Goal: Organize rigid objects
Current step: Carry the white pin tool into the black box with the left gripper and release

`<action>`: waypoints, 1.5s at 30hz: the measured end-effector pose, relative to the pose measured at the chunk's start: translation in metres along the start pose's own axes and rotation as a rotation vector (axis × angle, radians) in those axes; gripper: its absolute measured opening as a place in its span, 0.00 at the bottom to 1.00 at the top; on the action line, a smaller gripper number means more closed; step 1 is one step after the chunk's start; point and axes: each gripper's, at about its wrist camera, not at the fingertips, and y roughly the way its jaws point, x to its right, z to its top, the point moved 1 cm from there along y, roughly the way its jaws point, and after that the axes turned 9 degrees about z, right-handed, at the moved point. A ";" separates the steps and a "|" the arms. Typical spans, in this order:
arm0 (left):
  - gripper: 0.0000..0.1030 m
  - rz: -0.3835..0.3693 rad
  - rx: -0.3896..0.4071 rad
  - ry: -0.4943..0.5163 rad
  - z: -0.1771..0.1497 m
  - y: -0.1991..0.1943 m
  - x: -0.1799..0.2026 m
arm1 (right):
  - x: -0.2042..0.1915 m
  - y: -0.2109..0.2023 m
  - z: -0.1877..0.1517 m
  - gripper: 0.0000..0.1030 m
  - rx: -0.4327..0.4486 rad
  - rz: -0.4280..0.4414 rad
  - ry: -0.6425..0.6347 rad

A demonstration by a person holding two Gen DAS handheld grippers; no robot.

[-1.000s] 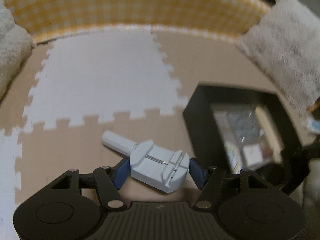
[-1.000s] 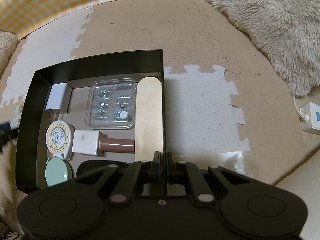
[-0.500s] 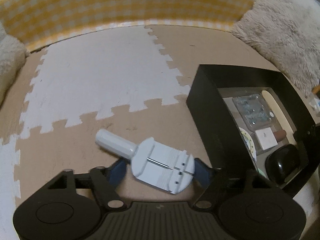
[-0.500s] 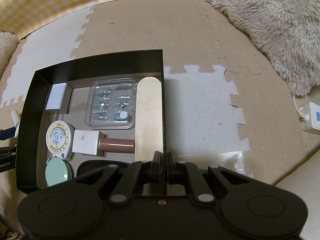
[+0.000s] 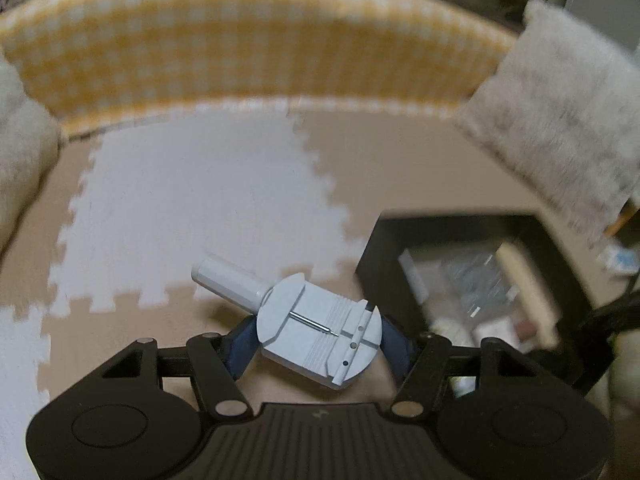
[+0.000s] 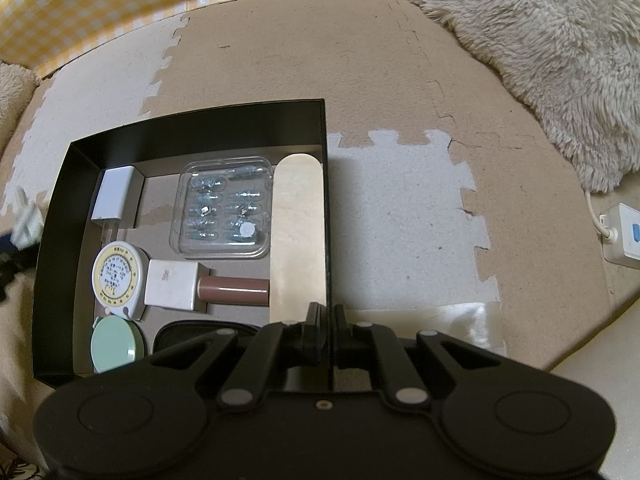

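Note:
My left gripper (image 5: 318,338) is shut on a pale blue-grey watch-band link tool (image 5: 316,330); its round handle (image 5: 226,280) sticks out to the upper left, above the foam mat. The black tray (image 5: 384,264) lies to its right, blurred. In the right wrist view my right gripper (image 6: 329,330) is shut on the tray's right wall (image 6: 325,184). Inside the tray lie a white charger (image 6: 112,194), a clear blister pack (image 6: 224,208), a wooden stick (image 6: 298,236), a round tape measure (image 6: 116,276), a white-capped brown tube (image 6: 204,286), a green disc (image 6: 114,346) and a black case (image 6: 188,334).
Beige and white puzzle foam mats (image 6: 400,220) cover the floor. A yellow checked cushion edge (image 5: 248,48) runs along the back. A fluffy cream rug (image 6: 552,48) lies at the right, with a white power strip (image 6: 624,236) below it.
The left gripper has risen and tipped up with the tool still held; the tray now sits further right and blurred in its view. The right wrist view is unchanged.

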 end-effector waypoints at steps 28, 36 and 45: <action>0.64 -0.289 -0.095 -0.242 0.020 0.020 0.088 | 0.000 0.000 0.000 0.07 0.001 0.002 0.002; 0.85 -0.290 -0.098 -0.250 0.024 0.032 0.103 | 0.000 0.000 0.001 0.07 0.002 0.006 0.006; 0.89 -0.260 -0.111 -0.170 0.019 0.019 0.105 | 0.001 0.000 0.000 0.07 0.002 0.005 0.005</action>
